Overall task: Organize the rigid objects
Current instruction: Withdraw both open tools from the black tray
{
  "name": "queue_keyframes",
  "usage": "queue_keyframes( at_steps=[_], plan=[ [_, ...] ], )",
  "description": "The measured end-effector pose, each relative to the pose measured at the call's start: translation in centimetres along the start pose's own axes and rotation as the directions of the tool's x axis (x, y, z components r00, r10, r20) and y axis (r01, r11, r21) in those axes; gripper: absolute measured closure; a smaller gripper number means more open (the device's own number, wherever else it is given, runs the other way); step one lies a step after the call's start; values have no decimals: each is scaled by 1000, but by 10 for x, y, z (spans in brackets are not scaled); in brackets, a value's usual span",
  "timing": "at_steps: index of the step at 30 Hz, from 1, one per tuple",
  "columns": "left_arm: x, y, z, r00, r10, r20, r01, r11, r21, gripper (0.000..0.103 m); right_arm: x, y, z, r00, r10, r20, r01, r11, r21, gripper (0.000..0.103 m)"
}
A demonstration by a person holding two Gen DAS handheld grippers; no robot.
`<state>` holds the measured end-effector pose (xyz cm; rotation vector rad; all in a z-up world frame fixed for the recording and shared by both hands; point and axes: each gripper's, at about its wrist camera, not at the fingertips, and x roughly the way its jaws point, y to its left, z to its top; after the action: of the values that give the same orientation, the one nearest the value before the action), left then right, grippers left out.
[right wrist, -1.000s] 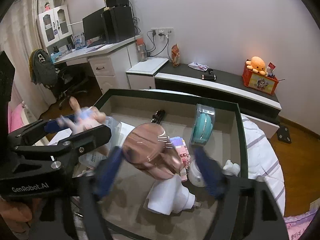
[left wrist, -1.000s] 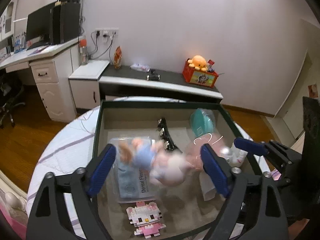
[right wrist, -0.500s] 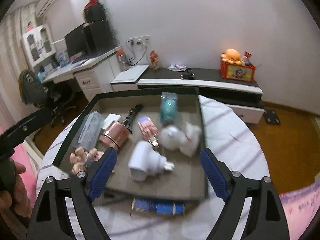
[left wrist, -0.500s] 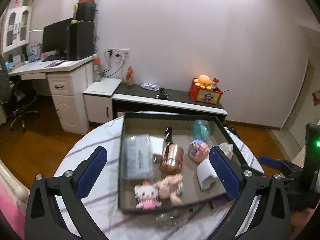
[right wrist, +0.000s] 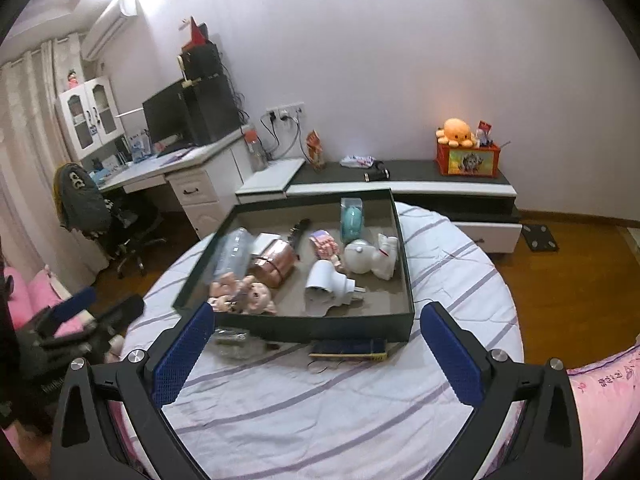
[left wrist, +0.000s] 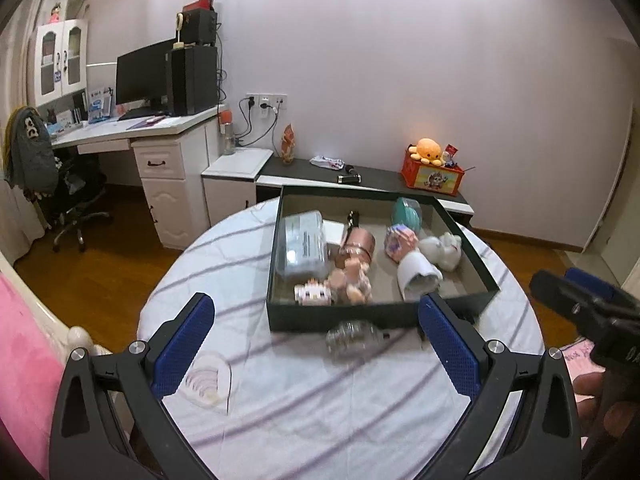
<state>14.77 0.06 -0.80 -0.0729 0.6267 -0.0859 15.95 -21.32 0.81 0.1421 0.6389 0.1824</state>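
Dark green and shallow, the box (right wrist: 304, 326) sits toward the far edge of the round table (right wrist: 320, 408), already holding most of what is being sorted: a copper cup (right wrist: 276, 263), a small doll (right wrist: 244, 298), a white plug adapter (right wrist: 330, 285), a white figurine (right wrist: 370, 256), a teal case (right wrist: 352, 216) and a clear plastic packet (left wrist: 302, 242). The goods lie loose, apparently dropped in rather than arranged. The left gripper (left wrist: 316, 344) hangs over the near edge with its jaws wide apart and nothing between them; the right gripper (right wrist: 316, 346) is opening, its jaws likewise empty. Both stand back from the box, which suggests a pause between loads. Two things remain outside, just against the box's near wall: a clear glass piece (left wrist: 354, 338), blurred, and a flat dark blue item (right wrist: 348, 349). The box wall stands right behind them, leaving little room for a finger on that side. Beyond the table are a low cabinet (right wrist: 440, 188) and a desk (left wrist: 132, 132).
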Motion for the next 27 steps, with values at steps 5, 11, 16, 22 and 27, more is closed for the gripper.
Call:
queue_keyframes(
  at_steps=[5, 11, 16, 22, 27],
  plan=[
    [-23, -2, -20, 1000, -6, -11, 6, 1000, 0, 0, -29, 7, -8, 999, 6, 34, -6, 1000, -5, 0],
    [-42, -3, -36, 1000, 2, -14, -2, 1000, 6, 0, -53, 11, -18, 998, 5, 56, -4, 1000, -13, 0],
    [-52, -6, -45, 1000, 4, -21, -4, 1000, 9, 0, -66, 17, -30, 998, 3, 58, -2, 1000, -20, 0],
    [-63, -10, -46, 1000, 6, -5, -6, 1000, 12, 0, -77, 21, -40, 998, 0, 62, 2, 1000, -31, 0],
    [-66, -10, -46, 1000, 10, 0, -10, 1000, 9, 0, -84, 24, -43, 998, -5, 70, 8, 999, -40, 0]
  ],
)
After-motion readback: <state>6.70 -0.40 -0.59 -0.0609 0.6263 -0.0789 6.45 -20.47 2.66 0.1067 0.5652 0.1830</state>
